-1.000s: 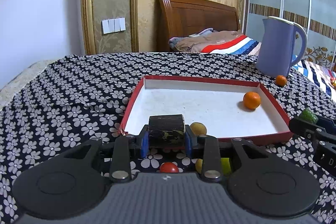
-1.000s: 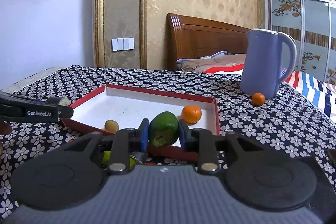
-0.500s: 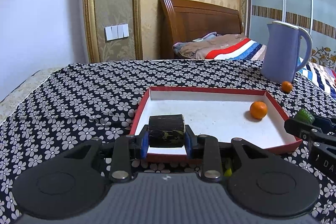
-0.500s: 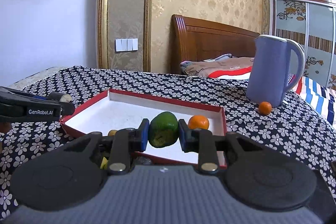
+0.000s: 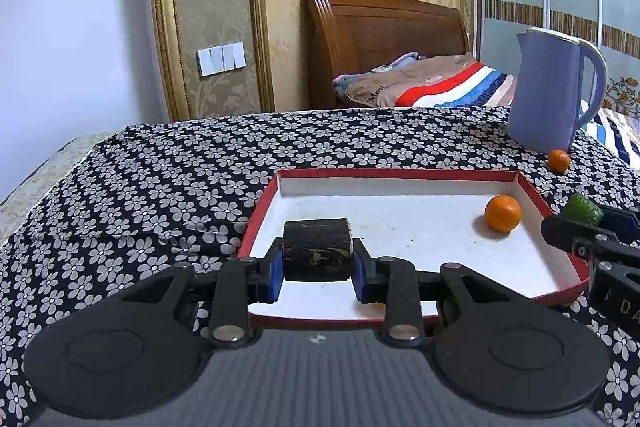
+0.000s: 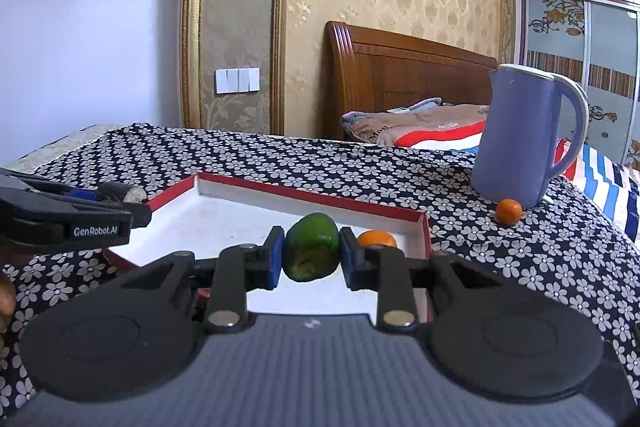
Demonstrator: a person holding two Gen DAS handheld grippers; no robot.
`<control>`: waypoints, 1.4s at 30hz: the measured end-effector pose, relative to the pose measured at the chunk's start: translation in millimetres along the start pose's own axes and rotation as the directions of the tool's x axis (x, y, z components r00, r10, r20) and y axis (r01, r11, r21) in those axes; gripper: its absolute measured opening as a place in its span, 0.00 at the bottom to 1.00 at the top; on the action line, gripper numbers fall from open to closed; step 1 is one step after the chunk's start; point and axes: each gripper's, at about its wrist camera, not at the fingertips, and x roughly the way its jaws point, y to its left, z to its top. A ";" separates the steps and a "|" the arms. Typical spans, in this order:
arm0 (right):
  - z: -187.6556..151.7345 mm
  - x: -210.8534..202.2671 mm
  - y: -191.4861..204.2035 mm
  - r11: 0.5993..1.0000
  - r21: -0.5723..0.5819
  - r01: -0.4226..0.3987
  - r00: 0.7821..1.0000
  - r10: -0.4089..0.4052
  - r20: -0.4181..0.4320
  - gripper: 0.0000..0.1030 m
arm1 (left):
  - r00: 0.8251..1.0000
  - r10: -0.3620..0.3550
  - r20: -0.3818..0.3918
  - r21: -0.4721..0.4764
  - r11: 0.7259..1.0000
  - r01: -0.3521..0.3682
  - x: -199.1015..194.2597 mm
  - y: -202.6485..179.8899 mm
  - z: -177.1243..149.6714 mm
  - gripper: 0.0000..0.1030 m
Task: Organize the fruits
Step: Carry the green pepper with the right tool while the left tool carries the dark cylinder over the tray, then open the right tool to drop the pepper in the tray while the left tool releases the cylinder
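Note:
My left gripper (image 5: 317, 259) is shut on a short dark cylinder-shaped piece (image 5: 316, 249) with yellowish marks, held over the near left corner of a red-rimmed white tray (image 5: 400, 174). My right gripper (image 6: 311, 253) is shut on a green fruit (image 6: 311, 247) above the tray's near edge (image 6: 320, 195). One orange (image 5: 503, 213) lies in the tray at its right side, partly hidden behind the right gripper's finger as the orange (image 6: 376, 239) in the right wrist view. The right gripper (image 5: 580, 223) with its green fruit shows at the right edge of the left wrist view.
A blue jug (image 5: 556, 91) stands at the back right on the black flowered cloth (image 5: 180, 179), with a small orange (image 5: 558, 161) at its foot. Behind the table are a bed with a striped blanket and a wooden headboard. The left gripper (image 6: 68, 215) reaches in from the left.
Both grippers have moved forward over the tray with their loads still held. The loose fruits in front of the tray have slipped out of sight below the grippers.

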 end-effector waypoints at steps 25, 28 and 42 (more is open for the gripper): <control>15.6 35.8 -15.4 1.000 0.003 0.008 0.999 -0.008 -0.043 0.27 | 1.000 -0.001 -0.029 0.052 0.999 0.002 33.1 -21.7 16.6 0.31; 18.0 37.8 -14.3 1.000 -0.001 0.007 0.999 -0.007 -0.044 0.27 | 1.000 0.008 -0.030 0.059 0.998 -0.007 37.4 -23.6 20.1 0.31; 25.7 57.5 -21.4 1.000 0.011 0.021 0.998 -0.020 -0.066 0.27 | 0.998 0.027 -0.055 0.080 0.997 -0.023 64.9 -32.1 31.7 0.31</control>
